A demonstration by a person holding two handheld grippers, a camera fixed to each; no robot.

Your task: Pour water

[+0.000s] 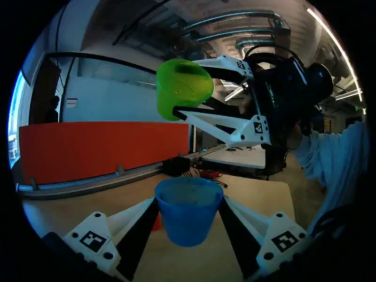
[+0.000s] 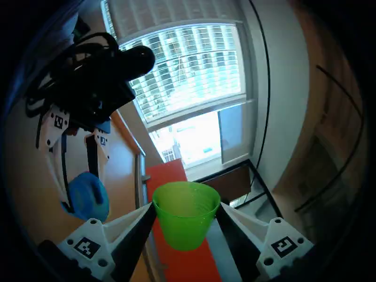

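Left gripper view: my left gripper (image 1: 188, 202) pinches the blue cup (image 1: 188, 216) at bottom centre of the frame. Both fingers press on the cup's sides. The cup is upright with its mouth open toward the top. I cannot tell whether there is water inside.

In the upper centre of the same view is the green cup (image 1: 183, 87), directly above the blue cup in the frame and apart from it. My right gripper (image 1: 185, 86) reaches in from the right and clamps it, one white finger on each side. The cup is tilted. A light sleeve (image 1: 338, 155) shows at the right edge.

Right gripper view: the green cup (image 2: 185, 221) sits at bottom centre, pinched between the right gripper's (image 2: 186, 207) fingers. At left, the left gripper (image 2: 80, 188) holds the blue cup (image 2: 87, 197).

Markings: square black-and-white tags (image 1: 92, 240) sit on the finger bases. They show a pattern, not letters.

Surroundings: a wooden table (image 1: 254, 192) lies below the blue cup. An orange panel (image 1: 103, 148) stands at mid-left, and a window with blinds (image 2: 188, 70) fills the top centre of the right gripper view.
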